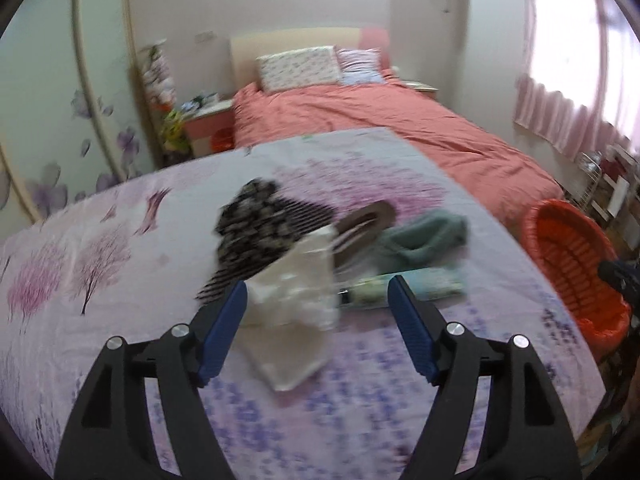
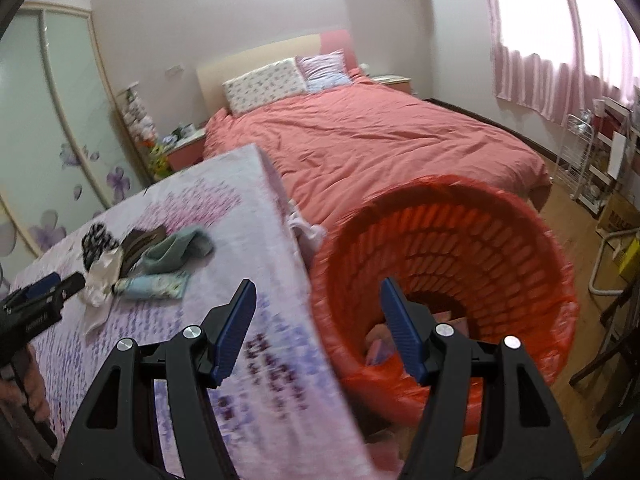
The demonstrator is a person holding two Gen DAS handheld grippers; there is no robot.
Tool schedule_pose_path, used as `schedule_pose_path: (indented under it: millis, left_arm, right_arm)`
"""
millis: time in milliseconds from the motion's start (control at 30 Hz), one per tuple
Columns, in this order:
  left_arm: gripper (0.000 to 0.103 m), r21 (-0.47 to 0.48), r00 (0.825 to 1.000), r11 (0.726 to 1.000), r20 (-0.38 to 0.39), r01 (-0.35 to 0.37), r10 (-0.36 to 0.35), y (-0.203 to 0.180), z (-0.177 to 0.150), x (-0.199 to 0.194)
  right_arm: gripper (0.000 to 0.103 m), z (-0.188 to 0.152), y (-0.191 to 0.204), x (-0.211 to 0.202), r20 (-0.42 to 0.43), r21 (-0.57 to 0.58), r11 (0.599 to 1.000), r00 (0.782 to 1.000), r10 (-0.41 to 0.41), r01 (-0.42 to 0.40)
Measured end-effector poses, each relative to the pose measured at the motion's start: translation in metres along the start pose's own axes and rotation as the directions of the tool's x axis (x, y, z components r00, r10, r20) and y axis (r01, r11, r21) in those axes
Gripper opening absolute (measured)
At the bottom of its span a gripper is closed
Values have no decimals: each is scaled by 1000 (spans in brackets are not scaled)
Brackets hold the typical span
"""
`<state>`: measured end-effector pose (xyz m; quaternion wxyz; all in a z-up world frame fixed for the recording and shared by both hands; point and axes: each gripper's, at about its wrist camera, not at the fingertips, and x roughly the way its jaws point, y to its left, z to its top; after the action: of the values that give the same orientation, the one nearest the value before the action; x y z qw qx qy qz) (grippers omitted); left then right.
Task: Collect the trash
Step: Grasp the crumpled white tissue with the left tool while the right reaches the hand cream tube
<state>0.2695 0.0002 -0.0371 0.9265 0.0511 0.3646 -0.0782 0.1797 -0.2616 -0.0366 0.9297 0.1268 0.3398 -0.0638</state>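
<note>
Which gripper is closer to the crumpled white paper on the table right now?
Left. The left gripper is open right at the crumpled white paper, its fingers either side of it. The right gripper is open off by the table edge, over the orange basket.

Each gripper [image 1: 316, 294] [image 2: 318, 294] has black forked arms, ribbed blue pads and silver screws.
</note>
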Motion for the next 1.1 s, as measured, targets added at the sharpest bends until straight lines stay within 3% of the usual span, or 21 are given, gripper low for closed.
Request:
schedule_pose_path:
  millis: [367,433,500,533,800,1100]
  left_arm:
    - [71,-12,995,999,-88,-51,50,15,1,50]
    - [64,-8,993,998,-101,-67,66,18,0,56]
    - [48,-19,992,999,-118,-44,41,20,-2,58]
    - [48,-27,992,999,-121,-33,29,22,-3,58]
    - [43,-38,997,999,-65,-34,32,37,-14,33]
    - [43,-103,994,989,-22,-108,106,102,-39,-11]
  right_arm:
    - [65,-15,36,9,-64,-73,997,997,31,-36]
    - [65,-15,42,11,-70,-81,996,997,35,-40]
    - [65,-16,46,13,-74,-86,995,996,39,-45]
    - [65,-16,50,14,-78,-89,995,996,44,-51]
    - [65,-21,83,28,-117,-119,988,989,85,-99]
    - [64,-23,148,48,-145,-174,961,971,189,-213]
